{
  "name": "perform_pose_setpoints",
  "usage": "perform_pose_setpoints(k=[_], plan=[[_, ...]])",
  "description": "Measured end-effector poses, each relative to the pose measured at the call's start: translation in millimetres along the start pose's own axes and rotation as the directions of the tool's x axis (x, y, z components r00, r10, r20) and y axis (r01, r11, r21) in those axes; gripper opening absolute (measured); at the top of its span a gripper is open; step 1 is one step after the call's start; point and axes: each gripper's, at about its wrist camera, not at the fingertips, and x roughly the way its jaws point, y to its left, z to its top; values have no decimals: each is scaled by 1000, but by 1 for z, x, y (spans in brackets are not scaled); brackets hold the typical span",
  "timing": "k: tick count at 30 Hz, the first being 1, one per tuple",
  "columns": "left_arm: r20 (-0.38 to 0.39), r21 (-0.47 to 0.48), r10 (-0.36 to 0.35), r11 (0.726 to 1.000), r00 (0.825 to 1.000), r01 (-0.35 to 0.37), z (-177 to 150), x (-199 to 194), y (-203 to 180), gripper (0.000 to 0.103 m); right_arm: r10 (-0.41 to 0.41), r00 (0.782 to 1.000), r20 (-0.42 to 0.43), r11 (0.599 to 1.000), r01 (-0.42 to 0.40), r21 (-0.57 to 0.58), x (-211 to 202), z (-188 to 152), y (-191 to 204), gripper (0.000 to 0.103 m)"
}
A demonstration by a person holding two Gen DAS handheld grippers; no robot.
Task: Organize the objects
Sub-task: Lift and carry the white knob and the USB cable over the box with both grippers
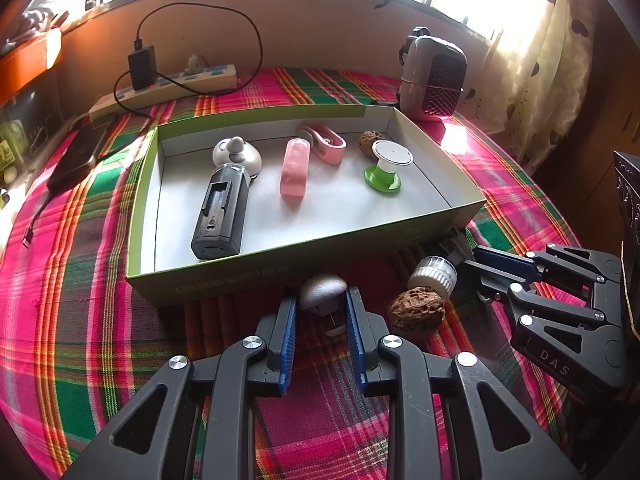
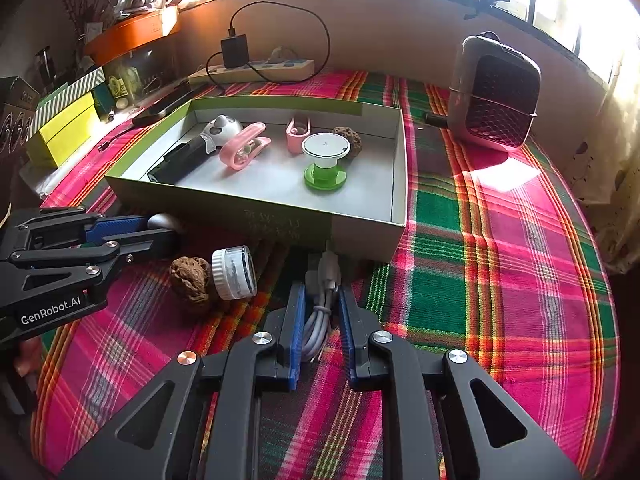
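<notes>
A green cardboard box (image 1: pixel 304 258) (image 2: pixel 360 236) lies on the plaid cloth and holds a black device (image 1: pixel 220 212), a pink case (image 1: pixel 294 168), a pink clip (image 2: pixel 244 150), a green-and-white spool (image 1: pixel 386 164) (image 2: pixel 325 160) and a walnut (image 1: pixel 368 140). My left gripper (image 1: pixel 322 300) (image 2: pixel 160 230) is shut on a grey plug adapter (image 1: pixel 323 290) in front of the box. My right gripper (image 2: pixel 320 300) (image 1: pixel 470 264) is shut on a coiled white cable (image 2: pixel 318 320). Between them lie a walnut (image 1: pixel 416 314) (image 2: pixel 191 278) and a small white-capped jar (image 1: pixel 434 274) (image 2: pixel 234 274).
A power strip with a black charger (image 1: pixel 168 82) (image 2: pixel 256 68) lies behind the box. A pink heater (image 1: pixel 434 74) (image 2: pixel 494 98) stands at the back right. A dark phone (image 1: pixel 78 152) lies left of the box. Boxes (image 2: pixel 68 124) are stacked at the far left.
</notes>
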Motion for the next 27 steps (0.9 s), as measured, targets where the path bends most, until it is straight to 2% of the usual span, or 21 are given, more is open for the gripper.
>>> perform_pose_setpoints(k=[18,27], plan=[[40,-14,2,1000,999,-1,0,-21,5,21,25,999,41,999,-26,22,-18,1,-5,17],[76,-30,13,1000,997,-11,15,-33,12,21,45,995,92,999,-45,1,-35,20,-1,17]])
